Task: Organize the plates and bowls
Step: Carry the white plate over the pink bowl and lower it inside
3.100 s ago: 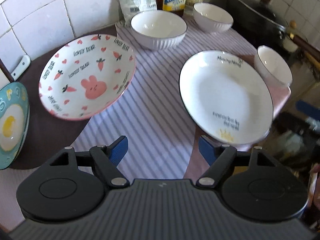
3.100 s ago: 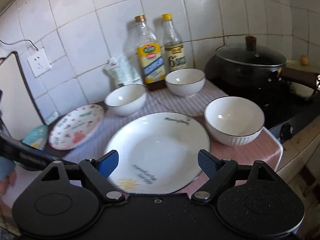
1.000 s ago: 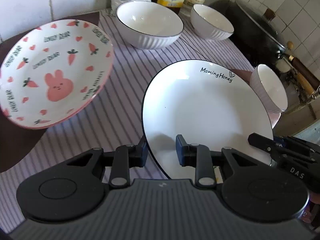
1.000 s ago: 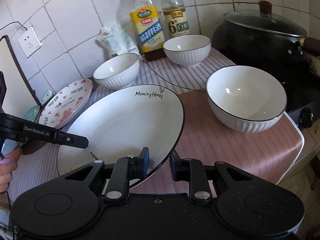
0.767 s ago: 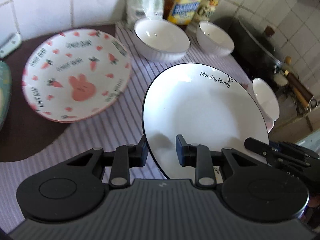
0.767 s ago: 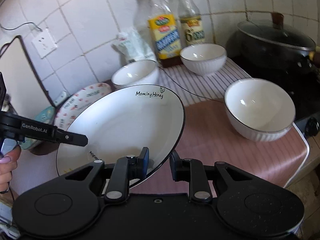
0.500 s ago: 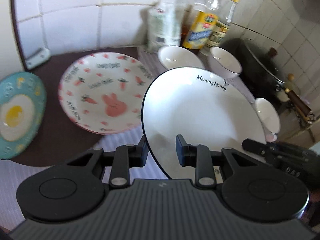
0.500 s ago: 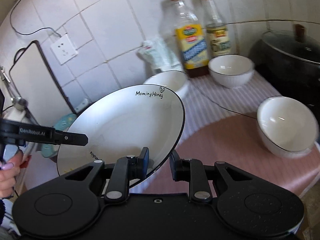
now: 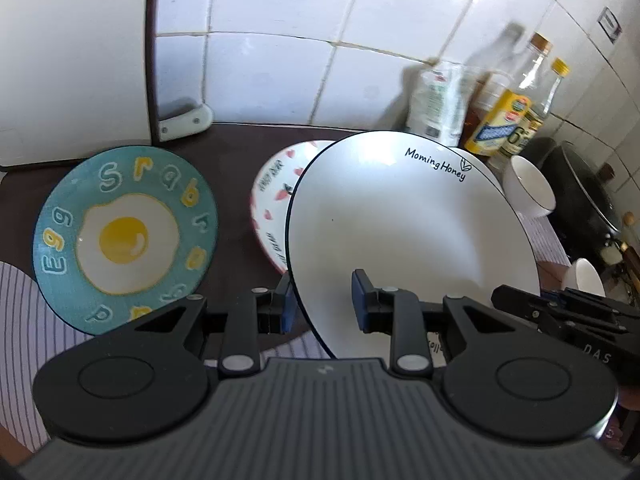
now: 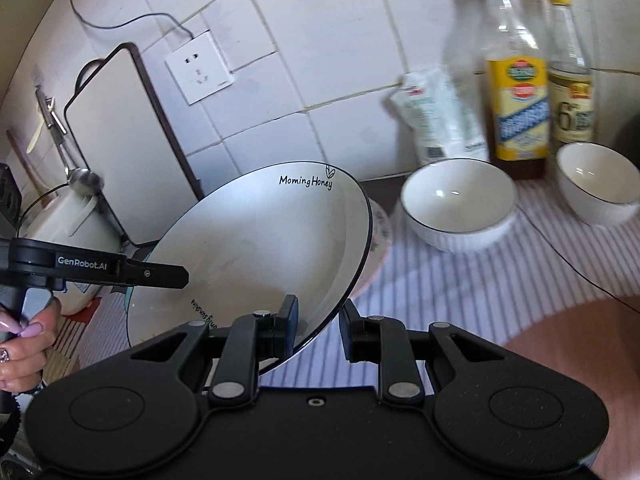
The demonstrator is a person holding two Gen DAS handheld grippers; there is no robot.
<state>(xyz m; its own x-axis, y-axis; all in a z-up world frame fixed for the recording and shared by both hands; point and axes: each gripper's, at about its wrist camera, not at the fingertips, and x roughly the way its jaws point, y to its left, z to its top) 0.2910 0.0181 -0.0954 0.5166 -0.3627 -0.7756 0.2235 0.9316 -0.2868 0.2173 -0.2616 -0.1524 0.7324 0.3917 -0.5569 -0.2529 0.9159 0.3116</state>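
Both grippers hold the white "Morning Honey" plate by opposite rim edges, lifted and tilted above the counter. My left gripper is shut on its near-left rim. My right gripper is shut on its right rim; the plate also shows in the right wrist view. Below and behind it lies the pink rabbit-and-carrot plate, mostly hidden. A teal fried-egg plate lies on the dark mat to the left. White bowls stand on the striped cloth.
Oil and vinegar bottles and a white pouch stand against the tiled wall. A cutting board leans at the left. A black lidded pan sits at the right, with another white bowl near it.
Both grippers have carried the white plate left, from over the striped cloth to above the pink rabbit plate. The teal egg plate has come into view.
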